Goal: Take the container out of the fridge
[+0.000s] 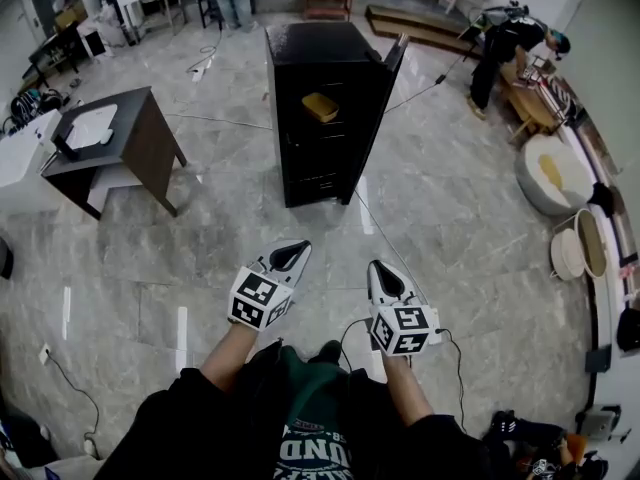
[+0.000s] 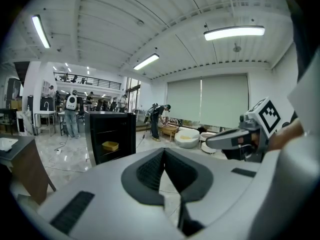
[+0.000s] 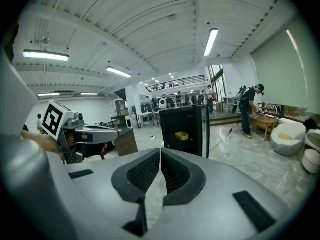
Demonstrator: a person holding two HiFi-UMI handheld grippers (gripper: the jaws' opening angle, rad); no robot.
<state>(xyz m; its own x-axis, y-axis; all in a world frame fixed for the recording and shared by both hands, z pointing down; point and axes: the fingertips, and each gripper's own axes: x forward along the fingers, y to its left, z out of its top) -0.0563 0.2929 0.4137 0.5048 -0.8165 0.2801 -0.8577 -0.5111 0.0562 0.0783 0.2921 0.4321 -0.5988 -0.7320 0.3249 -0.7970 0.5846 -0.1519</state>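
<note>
One shirt (image 1: pixel 312 440) behind left claw (image 1: pixel 298 249), overhead only

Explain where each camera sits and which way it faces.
Head view: on the person's head, looking steeply down at the floor, the open fridge and both forearms with the left gripper and right gripper.
Left gripper view: on the left gripper, looking along its shut jaws toward the fridge; the right gripper shows at right.
Right gripper view: on the right gripper, along its shut jaws toward the fridge; the left gripper shows at left.
Shared: all three show the yellow container inside the fridge.
</note>
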